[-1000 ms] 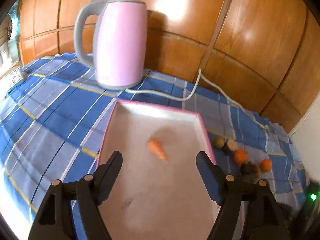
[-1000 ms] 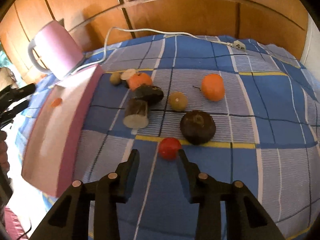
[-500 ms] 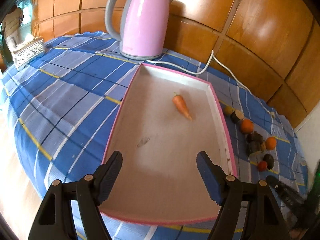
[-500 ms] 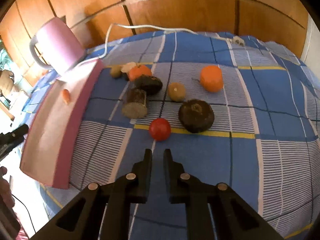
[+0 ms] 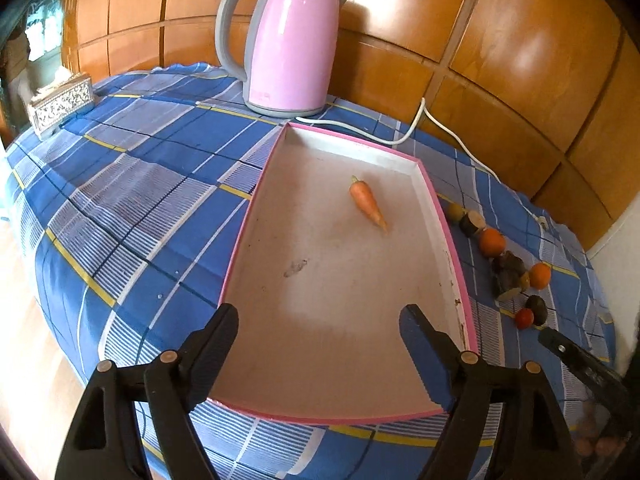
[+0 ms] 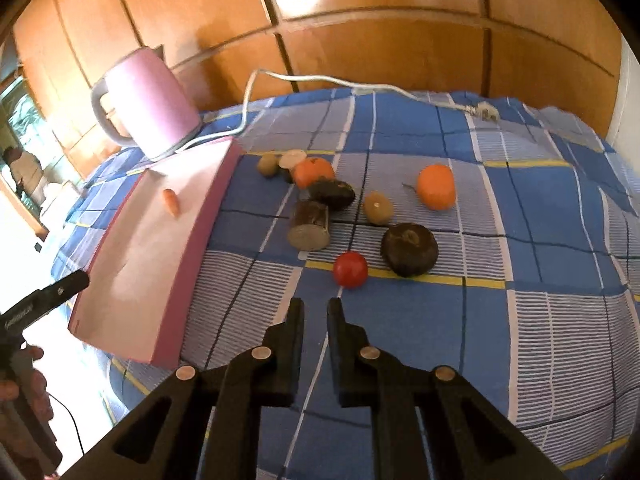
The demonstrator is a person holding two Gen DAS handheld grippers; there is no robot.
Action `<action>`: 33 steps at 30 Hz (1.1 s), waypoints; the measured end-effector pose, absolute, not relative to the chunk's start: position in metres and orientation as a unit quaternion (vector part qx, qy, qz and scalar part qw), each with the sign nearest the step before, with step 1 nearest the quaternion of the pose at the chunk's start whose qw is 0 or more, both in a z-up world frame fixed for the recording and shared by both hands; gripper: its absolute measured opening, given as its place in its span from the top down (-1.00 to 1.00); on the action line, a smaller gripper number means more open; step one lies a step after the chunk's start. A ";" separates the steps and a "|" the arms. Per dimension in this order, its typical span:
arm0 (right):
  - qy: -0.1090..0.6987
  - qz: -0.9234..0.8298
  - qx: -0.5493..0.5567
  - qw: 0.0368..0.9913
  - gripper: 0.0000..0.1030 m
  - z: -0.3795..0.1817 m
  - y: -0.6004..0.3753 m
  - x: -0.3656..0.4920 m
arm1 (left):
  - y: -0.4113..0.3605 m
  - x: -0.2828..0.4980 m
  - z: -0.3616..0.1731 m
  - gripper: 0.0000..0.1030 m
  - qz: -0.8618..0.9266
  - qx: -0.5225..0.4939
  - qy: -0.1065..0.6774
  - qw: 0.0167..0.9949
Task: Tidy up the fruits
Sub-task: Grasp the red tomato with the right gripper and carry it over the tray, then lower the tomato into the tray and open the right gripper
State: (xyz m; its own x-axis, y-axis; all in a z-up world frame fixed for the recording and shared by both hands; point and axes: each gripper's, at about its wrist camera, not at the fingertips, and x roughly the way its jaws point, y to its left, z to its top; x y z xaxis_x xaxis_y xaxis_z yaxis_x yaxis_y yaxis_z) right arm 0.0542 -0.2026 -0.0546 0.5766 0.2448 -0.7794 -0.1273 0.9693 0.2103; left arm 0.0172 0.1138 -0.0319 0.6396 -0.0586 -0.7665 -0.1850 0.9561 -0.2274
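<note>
While the left tool point(image 5: 320, 332) gapes empty over the tray point(image 5: 448, 224), the right tool point(image 6: 316, 312), slightly reopened, grips nothing behind the tomato point(image 6: 350, 269).

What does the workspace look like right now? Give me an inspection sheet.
Surface: blue checked cloth covering the table.
Job's things: pink-rimmed tray holds one carrot. Beside it on the cloth: red tomato, two oranges, two dark round fruits, a cut brown piece, small greenish fruits.
Clutter: pink kettle; patterned tissue box.
Grippers: left tool open over the tray, empty; its jaws have just been opening. Right tool narrowly open just short of the tomato, empty.
Cables: white kettle cord with loose plug.
Surroundings: wooden wall panels.
</note>
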 end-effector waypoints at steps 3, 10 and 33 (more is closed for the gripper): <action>0.455 0.081 0.071 0.884 0.28 -0.060 -0.204 0.067 | 0.114 0.015 -0.029 -0.66 0.036 -0.145 0.417 0.897; 0.473 0.056 0.019 0.879 0.43 -0.078 -0.191 0.098 | 0.111 0.010 -0.026 -0.76 0.048 -0.123 0.400 0.907; 0.411 0.264 0.023 0.872 0.14 -0.007 -0.080 0.068 | 0.139 0.002 -0.029 -0.84 0.085 -0.157 0.389 0.904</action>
State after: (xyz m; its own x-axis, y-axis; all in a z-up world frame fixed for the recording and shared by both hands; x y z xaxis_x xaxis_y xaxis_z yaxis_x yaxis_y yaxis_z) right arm 0.0684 -0.0803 -0.0073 0.5223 0.4793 -0.7053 -0.4415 0.8596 0.2571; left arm 0.0016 0.1386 -0.0286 0.6834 0.0312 -0.7293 -0.2756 0.9362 -0.2182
